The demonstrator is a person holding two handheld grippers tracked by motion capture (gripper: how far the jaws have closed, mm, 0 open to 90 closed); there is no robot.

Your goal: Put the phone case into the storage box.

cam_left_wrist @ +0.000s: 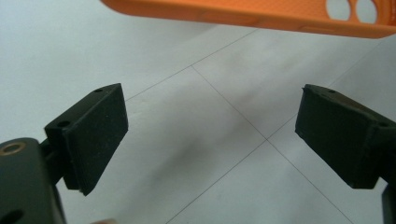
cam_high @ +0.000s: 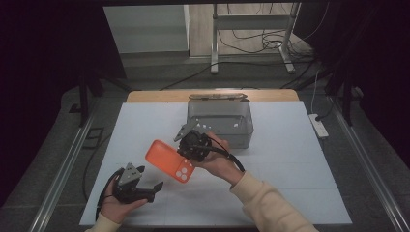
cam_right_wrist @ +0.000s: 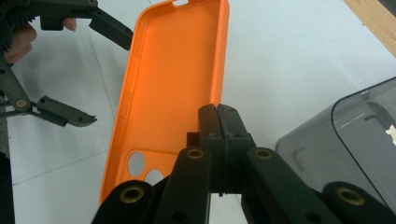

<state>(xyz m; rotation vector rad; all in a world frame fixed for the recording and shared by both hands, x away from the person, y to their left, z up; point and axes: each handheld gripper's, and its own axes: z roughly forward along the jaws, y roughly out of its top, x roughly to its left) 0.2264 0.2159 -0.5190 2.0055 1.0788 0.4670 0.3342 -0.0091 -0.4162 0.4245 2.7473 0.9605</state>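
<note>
Orange phone case [cam_high: 169,161]: soft shell with camera cut-outs at one end, being held clear above the white table [cam_high: 290,159], between the two grippers and in front of the grey bin.

Right gripper [cam_high: 186,151]: jaws are pressing together on the case's side wall near the camera end; in the right gripper view the two black jaws are meeting with the orange wall [cam_right_wrist: 168,93] pinched between them and the hollow inside of the case facing the camera.

Left gripper [cam_high: 150,186]: jaws are standing wide apart and gripping nothing; in the left gripper view the bare table is showing between them and the case's edge [cam_left_wrist: 252,14] is hanging above and beyond them. In the right gripper view this same spread claw [cam_right_wrist: 100,70] is sitting just beside the case's long edge, apart from it.

Grey bin [cam_high: 220,123]: translucent container standing near the far side of the table, just behind the right hand; a few small pale bits are lying inside, too small to identify.

Progress, as judged: pick-up is looking done, the case being off the surface. Remaining is either a handover to the waiting left claw or a drop into the bin; neither is yet done.
</note>
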